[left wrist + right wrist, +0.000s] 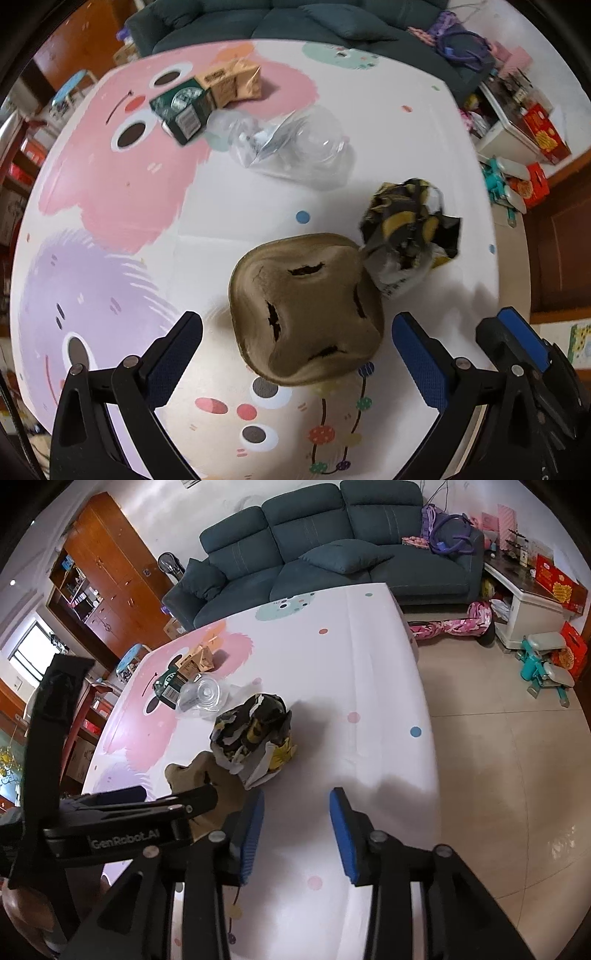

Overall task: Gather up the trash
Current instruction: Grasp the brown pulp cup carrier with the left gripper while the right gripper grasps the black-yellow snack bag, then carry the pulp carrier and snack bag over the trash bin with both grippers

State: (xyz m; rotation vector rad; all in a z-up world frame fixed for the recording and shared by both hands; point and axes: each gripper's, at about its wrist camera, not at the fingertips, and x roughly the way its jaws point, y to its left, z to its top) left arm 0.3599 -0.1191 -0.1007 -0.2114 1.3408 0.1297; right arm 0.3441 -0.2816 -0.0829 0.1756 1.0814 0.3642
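Left wrist view: my left gripper [297, 354] points steeply down at the table [369, 110], which wears a white cloth printed with pastel cartoon faces. Its jaws stand wide apart. A brown moulded-pulp cup carrier [306, 308] lies on the cloth between the two fingers; I see a gap on both sides, so neither pad presses on it. Touching the carrier's upper right corner is a crumpled black-and-yellow wrapper [406, 229]. Farther up the table lies a crushed clear plastic bottle [291, 144], and beyond it a green carton [181, 109] rests against a tan cardboard box [231, 83]. At the lower right edge I see the blue pad of my right gripper [524, 343], just beside the left one.

Right wrist view: my right gripper [297, 838] hangs over the near part of the table [369, 664], its jaws apart with only bare cloth between them. The wrapper [255, 734] sits just ahead of the fingertips, slightly left. The carrier [199, 775] lies to the left, partly hidden by the black frame of the left gripper [147, 808], whose jaws I cannot read from here. The bottle [203, 696], the carton [168, 686] and the box [197, 661] cluster farther back. Behind the table stands a dark teal sofa [325, 554], with tiled floor [498, 738] at right.
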